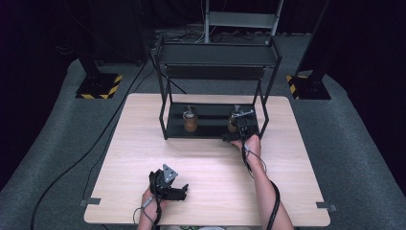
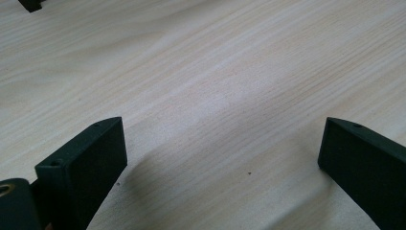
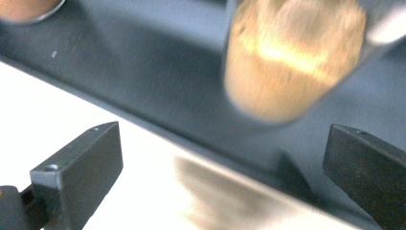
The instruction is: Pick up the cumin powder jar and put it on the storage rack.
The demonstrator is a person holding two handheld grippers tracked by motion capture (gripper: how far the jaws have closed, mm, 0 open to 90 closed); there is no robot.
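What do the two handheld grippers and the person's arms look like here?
Both are black. The left gripper carries a grey three-cornered plate on top; the right gripper has metal fittings at its front. Each has two blocky black jaws with small holes, and a black cable trails back along each forearm. No sleeves show.

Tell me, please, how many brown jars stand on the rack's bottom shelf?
2. One jar stands left of the shelf's middle; the other jar stands at the right end, just ahead of the open right tongs. None seems hidden.
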